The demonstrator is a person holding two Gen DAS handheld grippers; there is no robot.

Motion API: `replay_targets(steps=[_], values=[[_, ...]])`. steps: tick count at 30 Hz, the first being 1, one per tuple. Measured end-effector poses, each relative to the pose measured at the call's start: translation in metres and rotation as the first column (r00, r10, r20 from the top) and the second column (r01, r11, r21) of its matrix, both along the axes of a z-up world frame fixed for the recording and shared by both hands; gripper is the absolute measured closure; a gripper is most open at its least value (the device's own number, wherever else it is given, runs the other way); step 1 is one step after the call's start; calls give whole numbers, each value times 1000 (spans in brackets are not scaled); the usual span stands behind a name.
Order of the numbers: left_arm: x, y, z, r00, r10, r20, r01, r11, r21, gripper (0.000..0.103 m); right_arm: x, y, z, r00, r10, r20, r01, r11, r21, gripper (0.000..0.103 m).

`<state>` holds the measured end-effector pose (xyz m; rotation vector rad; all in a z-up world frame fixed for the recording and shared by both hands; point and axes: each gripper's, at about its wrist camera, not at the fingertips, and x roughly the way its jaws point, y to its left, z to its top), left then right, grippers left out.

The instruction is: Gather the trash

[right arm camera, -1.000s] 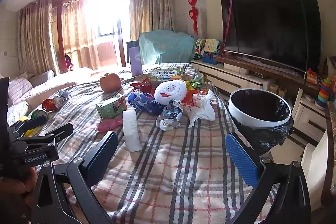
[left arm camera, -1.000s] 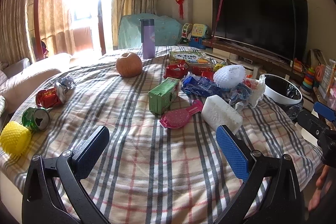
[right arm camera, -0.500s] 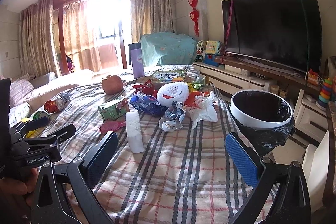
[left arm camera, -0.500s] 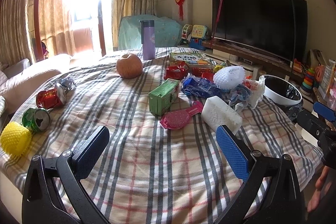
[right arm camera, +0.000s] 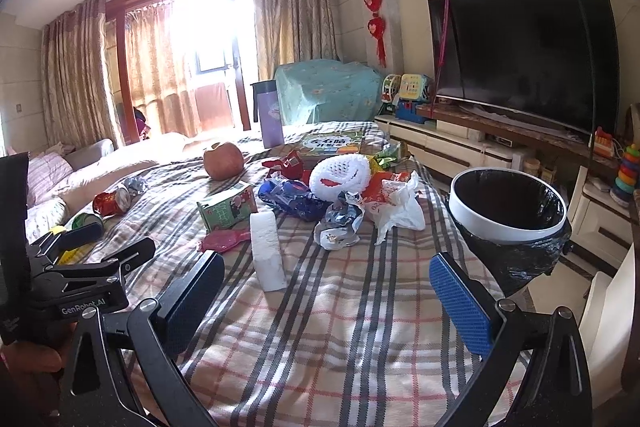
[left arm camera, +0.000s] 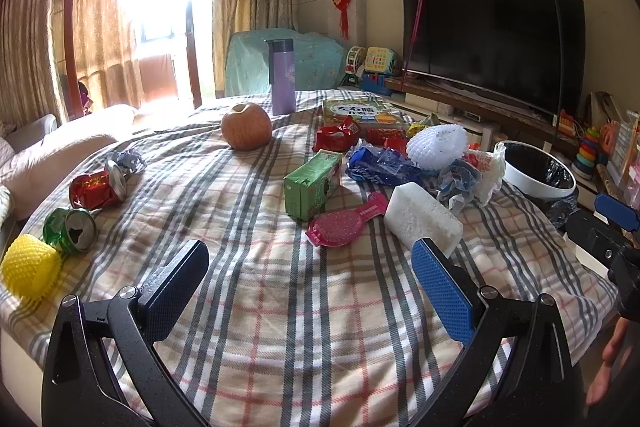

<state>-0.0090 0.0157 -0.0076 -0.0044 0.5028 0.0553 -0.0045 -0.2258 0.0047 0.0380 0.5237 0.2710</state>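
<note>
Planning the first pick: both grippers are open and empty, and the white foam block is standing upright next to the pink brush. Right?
Not quite. The white foam block lies flat on the plaid cloth beside the pink brush, as the left wrist view shows. The left gripper and right gripper are indeed open and empty.

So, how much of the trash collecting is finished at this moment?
Nothing looks done: the bin by the table's edge shows only its black liner. Nothing is in hand either; the left gripper and right gripper are both open and empty. Left: the crushed cans, green carton, white foam block and wrapper pile all lie on the plaid cloth.
</note>
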Motion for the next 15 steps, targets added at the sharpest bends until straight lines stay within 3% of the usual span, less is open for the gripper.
replay_targets(steps=[15], values=[[5, 5, -4, 1000, 1, -18, -1, 1000, 3, 0, 5, 8, -5, 999, 32, -27, -32, 999, 19, 0]])
